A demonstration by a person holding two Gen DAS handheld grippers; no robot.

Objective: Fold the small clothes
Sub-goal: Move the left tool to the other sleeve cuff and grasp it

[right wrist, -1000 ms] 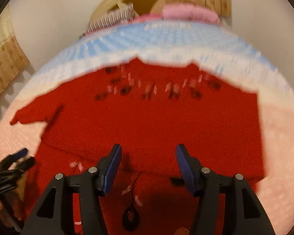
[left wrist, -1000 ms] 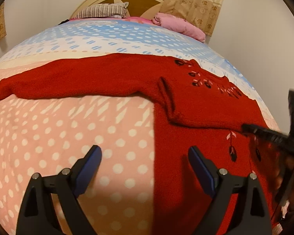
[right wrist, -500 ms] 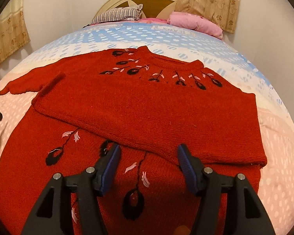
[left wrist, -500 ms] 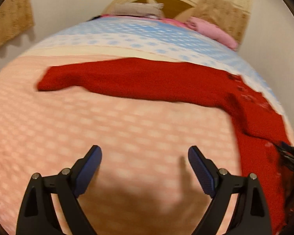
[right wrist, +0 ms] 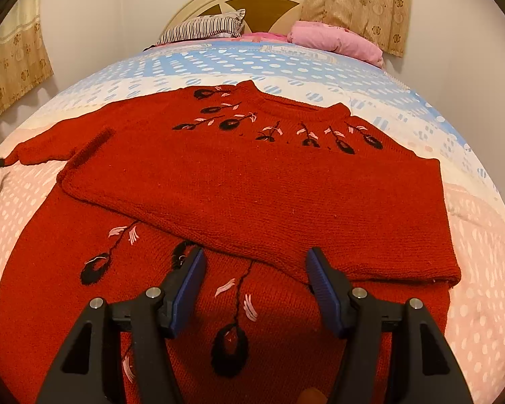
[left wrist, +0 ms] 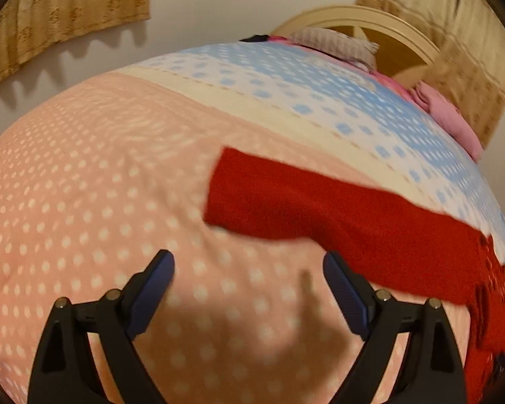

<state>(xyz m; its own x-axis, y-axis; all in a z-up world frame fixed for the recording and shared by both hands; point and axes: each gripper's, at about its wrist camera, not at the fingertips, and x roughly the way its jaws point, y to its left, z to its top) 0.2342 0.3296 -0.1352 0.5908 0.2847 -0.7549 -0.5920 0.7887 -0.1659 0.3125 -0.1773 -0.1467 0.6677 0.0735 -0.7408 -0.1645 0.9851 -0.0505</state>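
My left gripper (left wrist: 249,298) is spread wide and empty over the pink dotted bedspread (left wrist: 84,202); my right gripper (right wrist: 255,286), equally wide, grips nothing above the red knitted sweater with black flower embroidery (right wrist: 252,181). One sleeve lies folded across the chest; the other sleeve (left wrist: 320,202), centre-right, remains outstretched.

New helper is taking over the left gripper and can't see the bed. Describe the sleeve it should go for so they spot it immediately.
On the dotted bedspread lies a red sweater. One sleeve stretches flat off its side onto the pink part, ahead of the open left gripper. Unlike the other sleeve, folded across the chest, it is still spread out.
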